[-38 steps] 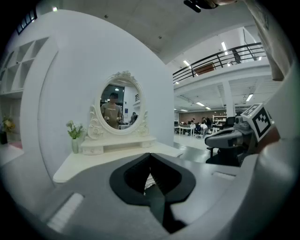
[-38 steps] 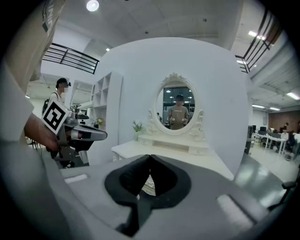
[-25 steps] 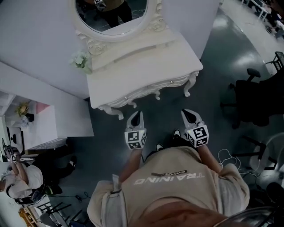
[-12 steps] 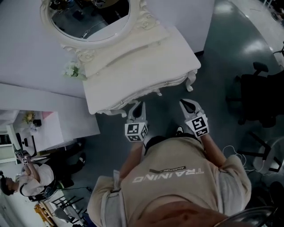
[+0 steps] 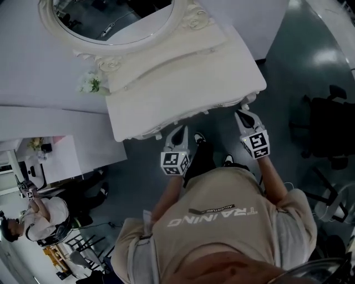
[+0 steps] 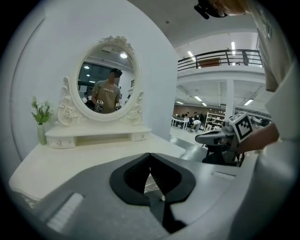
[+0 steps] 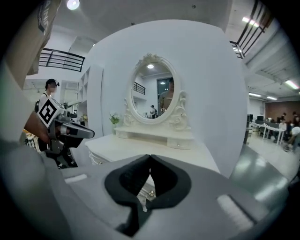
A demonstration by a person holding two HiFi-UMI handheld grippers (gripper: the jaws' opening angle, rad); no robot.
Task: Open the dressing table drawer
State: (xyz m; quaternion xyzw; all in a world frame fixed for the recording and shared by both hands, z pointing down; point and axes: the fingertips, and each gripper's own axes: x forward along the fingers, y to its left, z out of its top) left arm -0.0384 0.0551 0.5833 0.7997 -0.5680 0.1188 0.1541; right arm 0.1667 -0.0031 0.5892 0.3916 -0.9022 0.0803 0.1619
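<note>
The white dressing table (image 5: 183, 83) with its oval mirror (image 5: 111, 16) stands against the wall, and its drawer front (image 5: 194, 115) runs along the carved near edge. My left gripper (image 5: 178, 133) is shut and empty, its tips just short of that edge near the middle. Over by the table's right corner, my right gripper (image 5: 242, 115) is also shut and empty. In the left gripper view the table top (image 6: 93, 157) lies beyond the closed left gripper (image 6: 150, 154). The right gripper view has a small drawer knob (image 7: 151, 192) showing below the closed right gripper (image 7: 150, 157).
A small vase of flowers (image 5: 89, 83) stands at the table's back left. A white partition (image 5: 44, 122) adjoins the table on the left, and a person sits at lower left (image 5: 39, 219). Black office chairs (image 5: 327, 127) are on the right, on the dark floor.
Both grippers have moved forward to the table's front edge, the right one reaching the right corner. The table now sits closer and larger in the head view.
</note>
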